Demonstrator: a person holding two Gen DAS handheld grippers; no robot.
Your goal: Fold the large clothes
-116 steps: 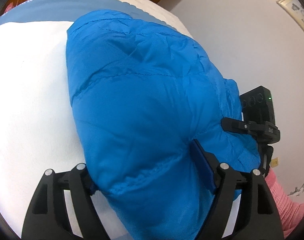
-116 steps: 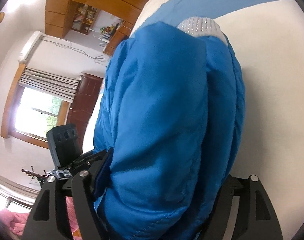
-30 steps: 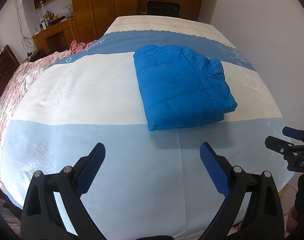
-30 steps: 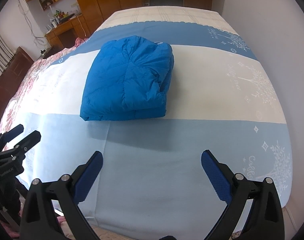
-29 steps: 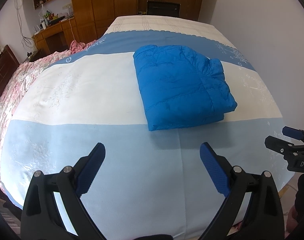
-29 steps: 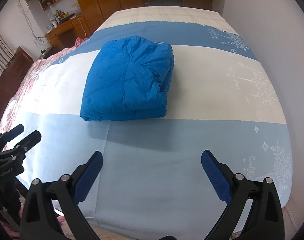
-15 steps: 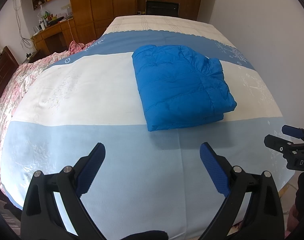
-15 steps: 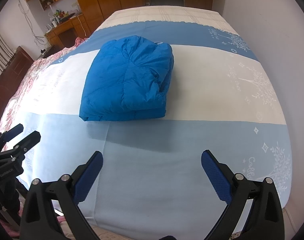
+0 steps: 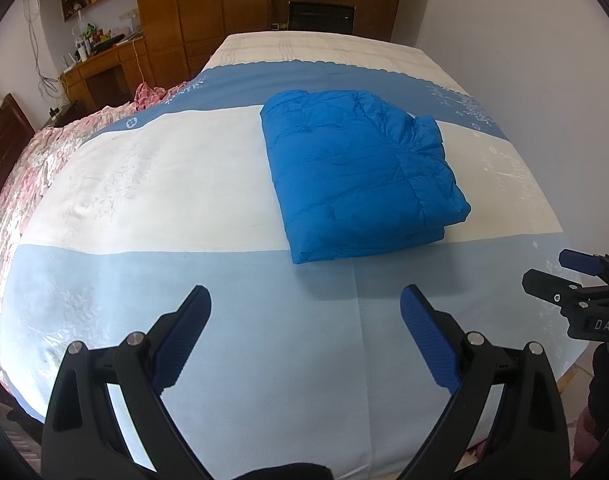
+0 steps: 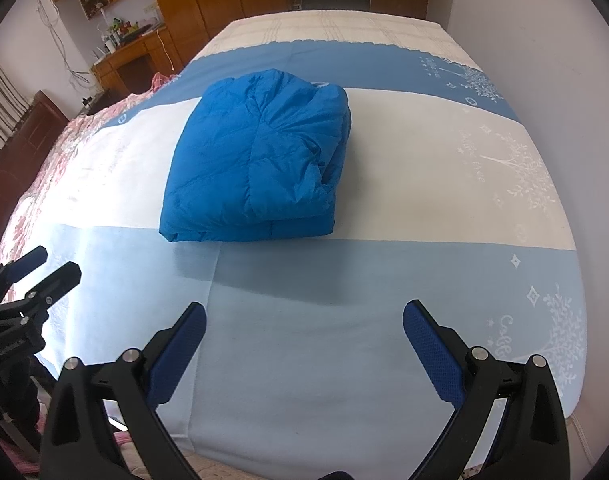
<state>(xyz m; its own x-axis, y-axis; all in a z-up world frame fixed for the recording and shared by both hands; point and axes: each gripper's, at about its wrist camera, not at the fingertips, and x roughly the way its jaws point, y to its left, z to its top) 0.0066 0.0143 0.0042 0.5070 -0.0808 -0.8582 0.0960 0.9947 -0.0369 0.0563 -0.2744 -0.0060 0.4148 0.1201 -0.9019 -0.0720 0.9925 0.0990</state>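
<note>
A blue puffer jacket (image 9: pixel 356 176) lies folded into a thick rectangle on the white band of the bed (image 9: pixel 164 184); it also shows in the right wrist view (image 10: pixel 260 160). My left gripper (image 9: pixel 304 300) is open and empty, held back over the light blue band near the bed's foot. My right gripper (image 10: pixel 304 316) is open and empty too, also well short of the jacket. Each gripper shows at the edge of the other's view: the right one (image 9: pixel 560 276), the left one (image 10: pixel 44 268).
The bed (image 10: pixel 424 184) has blue, white and light blue bands. A pink floral quilt (image 9: pixel 20 168) hangs on its left side. Wooden wardrobes (image 9: pixel 208 12), a desk (image 9: pixel 104 64) and a dark chair (image 9: pixel 320 16) stand beyond. A white wall (image 9: pixel 524 40) runs along the right.
Since 3.9 s ago both grippers let go of the jacket and drew back to the bed's foot. Over the last second almost nothing has moved.
</note>
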